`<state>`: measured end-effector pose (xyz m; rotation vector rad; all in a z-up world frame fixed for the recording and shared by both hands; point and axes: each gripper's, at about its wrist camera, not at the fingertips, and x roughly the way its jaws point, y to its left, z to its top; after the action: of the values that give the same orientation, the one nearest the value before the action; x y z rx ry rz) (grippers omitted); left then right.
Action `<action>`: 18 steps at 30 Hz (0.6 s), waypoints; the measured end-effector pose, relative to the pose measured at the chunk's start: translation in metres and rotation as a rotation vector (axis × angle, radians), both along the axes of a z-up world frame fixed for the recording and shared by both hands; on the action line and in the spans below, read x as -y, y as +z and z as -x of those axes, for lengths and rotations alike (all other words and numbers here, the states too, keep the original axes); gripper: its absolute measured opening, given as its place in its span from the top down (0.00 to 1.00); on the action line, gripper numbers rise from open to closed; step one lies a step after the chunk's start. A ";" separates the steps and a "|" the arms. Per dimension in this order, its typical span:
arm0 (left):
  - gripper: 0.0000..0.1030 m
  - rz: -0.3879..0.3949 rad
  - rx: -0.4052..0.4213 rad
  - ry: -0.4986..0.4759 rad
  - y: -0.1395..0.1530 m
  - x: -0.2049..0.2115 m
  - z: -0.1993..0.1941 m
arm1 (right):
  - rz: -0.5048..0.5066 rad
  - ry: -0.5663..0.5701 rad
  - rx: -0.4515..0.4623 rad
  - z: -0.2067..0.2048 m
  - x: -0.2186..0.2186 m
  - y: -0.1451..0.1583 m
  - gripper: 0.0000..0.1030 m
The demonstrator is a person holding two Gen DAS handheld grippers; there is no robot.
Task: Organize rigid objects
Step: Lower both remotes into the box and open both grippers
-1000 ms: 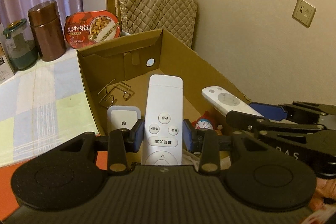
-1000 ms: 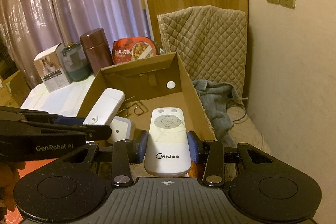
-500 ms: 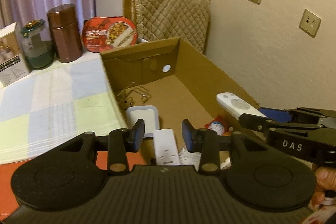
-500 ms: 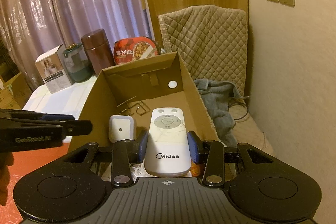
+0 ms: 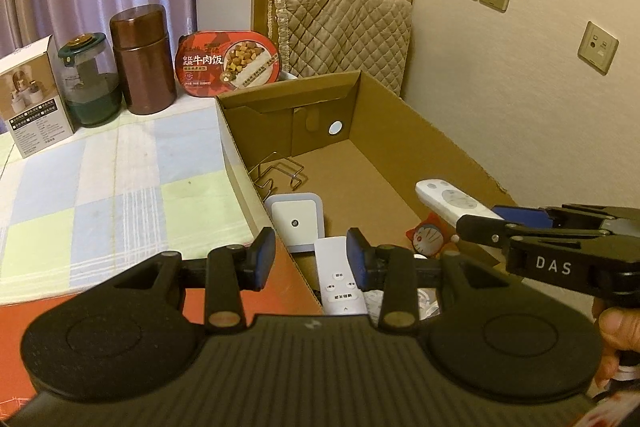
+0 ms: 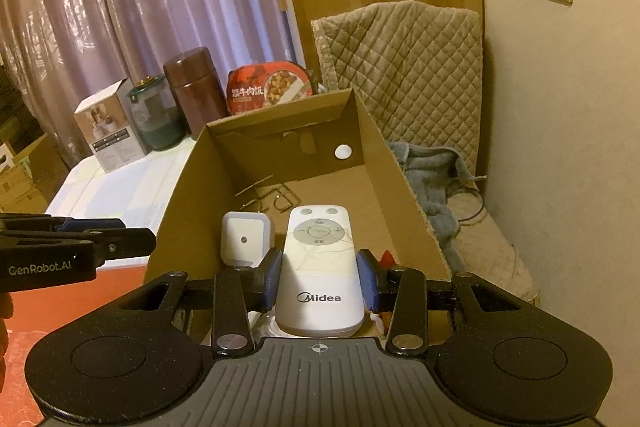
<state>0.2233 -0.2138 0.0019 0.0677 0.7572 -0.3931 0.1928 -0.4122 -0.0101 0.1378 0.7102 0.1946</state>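
The right claw (image 6: 319,281) is clamped on the white oval Midea remote control (image 6: 319,275), its blue pads pressing both long sides of the lower body, and it holds the remote above the near end of the open brown cardboard box (image 6: 384,163). The button end of the remote points ahead of the claw, toward the box's far wall.

The left claw (image 5: 311,258) carries nothing: its blue pads stand at their narrowest with only air between them, above the near-left edge of the same cardboard box (image 5: 400,131). Just below and ahead of that claw, inside the box, lies a slim white rectangular remote with small round buttons (image 5: 340,277), apart from the pads. Beyond it sits a white square plug-in night light with a pale blue rim (image 5: 295,221), and further ahead a bent wire rack (image 5: 280,173) against the left wall. To the claw's right, a red-and-blue cartoon cat figure (image 5: 426,239) rests on the box floor.

Left of the left claw, the checked cloth tabletop (image 5: 100,187) carries a brown metal canister (image 5: 142,61) and a red ready-meal tub (image 5: 228,61) at its far side.
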 end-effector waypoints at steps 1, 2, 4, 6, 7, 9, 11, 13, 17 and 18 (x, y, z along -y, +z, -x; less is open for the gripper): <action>0.68 0.001 0.000 0.000 0.000 0.000 0.000 | 0.000 0.001 -0.002 0.000 0.000 -0.001 0.64; 0.68 0.002 0.001 -0.001 0.000 -0.001 0.000 | 0.000 0.002 -0.003 -0.001 -0.001 -0.001 0.64; 0.68 0.003 0.002 -0.001 0.000 -0.001 0.000 | -0.002 0.004 -0.005 -0.001 -0.002 -0.002 0.64; 0.68 0.002 0.003 -0.001 0.000 -0.001 0.001 | -0.004 0.006 -0.005 -0.002 -0.003 -0.002 0.64; 0.68 0.002 0.004 -0.002 0.000 -0.002 0.001 | -0.005 0.007 -0.006 -0.002 -0.003 -0.003 0.64; 0.68 0.002 0.004 0.000 0.000 -0.002 0.001 | -0.009 0.010 -0.009 -0.003 -0.004 -0.004 0.64; 0.67 0.000 0.005 0.002 0.000 -0.003 0.002 | -0.021 0.011 -0.011 -0.005 -0.005 -0.005 0.64; 0.65 -0.004 0.006 0.004 0.000 -0.005 0.004 | -0.045 0.009 -0.005 -0.006 -0.004 -0.006 0.64; 0.54 -0.012 0.018 0.014 0.002 -0.011 0.010 | -0.087 -0.016 -0.001 -0.007 0.004 -0.003 0.48; 0.52 -0.011 0.018 0.016 0.003 -0.013 0.012 | -0.091 -0.025 0.007 -0.005 0.006 -0.001 0.46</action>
<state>0.2118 -0.2009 0.0045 0.0754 0.7415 -0.3725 0.1979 -0.4183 -0.0115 0.2322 0.6930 0.2037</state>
